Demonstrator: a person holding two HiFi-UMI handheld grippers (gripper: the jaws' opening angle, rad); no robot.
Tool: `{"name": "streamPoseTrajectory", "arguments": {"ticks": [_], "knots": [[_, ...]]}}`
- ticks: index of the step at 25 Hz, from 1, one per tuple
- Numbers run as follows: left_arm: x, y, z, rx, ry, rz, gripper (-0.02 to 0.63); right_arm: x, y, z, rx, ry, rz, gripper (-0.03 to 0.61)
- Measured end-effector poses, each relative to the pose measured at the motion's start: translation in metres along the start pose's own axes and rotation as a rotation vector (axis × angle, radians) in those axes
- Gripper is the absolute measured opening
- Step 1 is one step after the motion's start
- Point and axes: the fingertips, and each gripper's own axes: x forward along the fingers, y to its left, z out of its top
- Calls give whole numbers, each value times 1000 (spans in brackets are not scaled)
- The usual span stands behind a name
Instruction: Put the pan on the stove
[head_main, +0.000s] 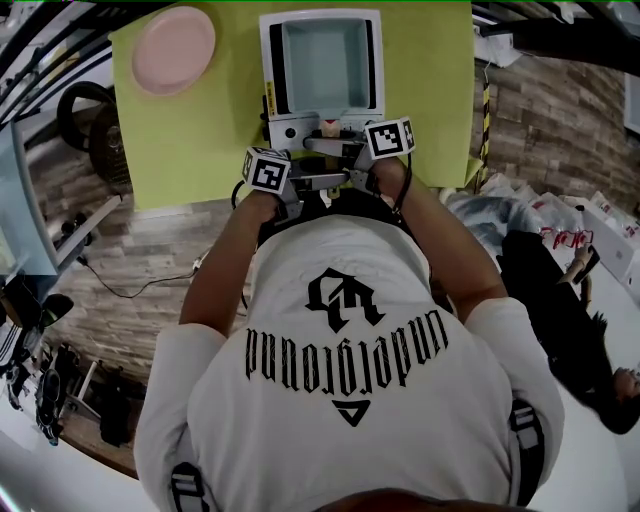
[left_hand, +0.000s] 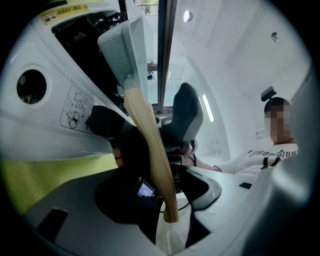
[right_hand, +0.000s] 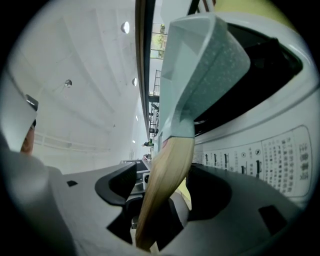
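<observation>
A square pale blue pan sits on the white stove on the table. Its wooden handle points toward me over the stove's front panel. Both grippers stand at that front edge, the left gripper just below the right gripper. In the left gripper view the handle runs from the pan down between the jaws of the left gripper, with gaps on both sides. The right gripper is open too, the handle loose between its jaws below the pan.
The stove stands on a green mat with a pink plate at its far left corner. Its labelled front panel lies close beside the right gripper. A second person stands off to the side. Cables and clutter lie on the floor at left.
</observation>
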Motion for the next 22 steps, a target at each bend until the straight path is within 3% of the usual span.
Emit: {"name": "streamPoseTrajectory", "arguments": {"ticks": [3, 22], "knots": [[1, -4, 1, -28, -16, -20, 359, -6, -6, -1, -12, 1, -23, 321], [-46, -37, 48, 84, -161, 115, 359, -73, 23, 14, -84, -75, -100, 322]]}}
